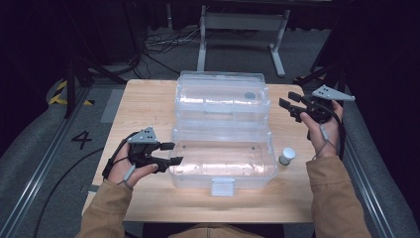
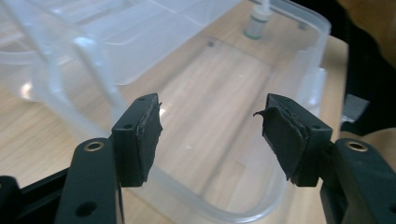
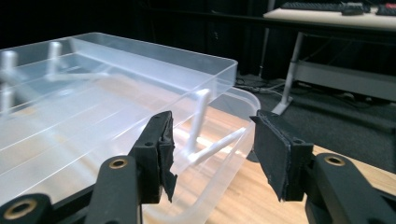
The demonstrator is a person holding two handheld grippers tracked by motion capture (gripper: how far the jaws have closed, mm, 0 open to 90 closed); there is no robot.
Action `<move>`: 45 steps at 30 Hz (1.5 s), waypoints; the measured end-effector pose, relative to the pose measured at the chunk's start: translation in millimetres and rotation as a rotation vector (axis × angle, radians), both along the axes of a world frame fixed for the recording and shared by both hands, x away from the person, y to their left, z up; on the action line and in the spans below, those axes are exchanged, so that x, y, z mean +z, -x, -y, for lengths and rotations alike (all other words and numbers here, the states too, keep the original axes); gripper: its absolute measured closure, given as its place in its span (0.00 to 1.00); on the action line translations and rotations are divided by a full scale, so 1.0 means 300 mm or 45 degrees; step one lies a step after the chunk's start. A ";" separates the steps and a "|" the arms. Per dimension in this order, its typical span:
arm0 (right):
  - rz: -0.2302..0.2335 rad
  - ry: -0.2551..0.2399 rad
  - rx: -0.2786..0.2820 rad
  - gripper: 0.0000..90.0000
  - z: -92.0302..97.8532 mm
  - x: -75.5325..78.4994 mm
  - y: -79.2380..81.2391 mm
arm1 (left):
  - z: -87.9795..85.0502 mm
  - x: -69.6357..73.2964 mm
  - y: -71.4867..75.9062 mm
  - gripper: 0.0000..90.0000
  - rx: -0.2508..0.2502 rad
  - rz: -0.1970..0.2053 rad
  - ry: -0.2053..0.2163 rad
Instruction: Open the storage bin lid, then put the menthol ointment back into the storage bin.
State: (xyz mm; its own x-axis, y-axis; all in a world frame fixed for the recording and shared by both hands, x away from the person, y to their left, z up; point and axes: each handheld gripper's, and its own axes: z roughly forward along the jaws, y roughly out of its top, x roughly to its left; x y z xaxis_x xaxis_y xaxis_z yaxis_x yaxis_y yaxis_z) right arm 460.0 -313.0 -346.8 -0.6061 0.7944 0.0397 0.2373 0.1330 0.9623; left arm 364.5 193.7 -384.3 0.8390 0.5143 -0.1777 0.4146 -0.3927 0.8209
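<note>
A large clear plastic box lies open on the wooden table [image 1: 148,99], its base [image 1: 223,163] nearer me and its lid [image 1: 223,96] folded back behind it. My left gripper [image 1: 174,153] is open at the base's left wall, fingers pointing at it. In the left gripper view the jaws [image 2: 210,126] stand apart over the base's rim [image 2: 93,65] with nothing between them. My right gripper [image 1: 286,99] is open beside the lid's right end, lifted off the table. Its jaws [image 3: 212,144] frame the lid's corner [image 3: 219,70] without touching it.
A small white-capped bottle [image 1: 287,156] stands on the table right of the base, and also shows through the box [image 2: 256,25]. A white latch [image 1: 222,187] juts from the base's front. Cables and a white table frame [image 1: 242,29] lie on the floor beyond.
</note>
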 end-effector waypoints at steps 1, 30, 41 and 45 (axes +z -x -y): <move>-0.007 -0.002 0.015 0.53 0.011 0.012 0.026 | -0.009 0.007 -0.006 0.41 0.022 0.013 0.002; -0.162 0.082 -0.076 0.51 0.122 0.035 0.177 | -0.121 0.011 -0.084 0.37 0.228 0.032 -0.020; -0.248 0.206 -0.059 0.51 0.113 0.043 0.192 | -0.136 0.011 -0.082 0.35 0.247 0.027 -0.039; -0.269 0.218 -0.044 0.51 0.109 0.045 0.193 | -0.142 0.012 -0.081 0.35 0.254 0.032 -0.037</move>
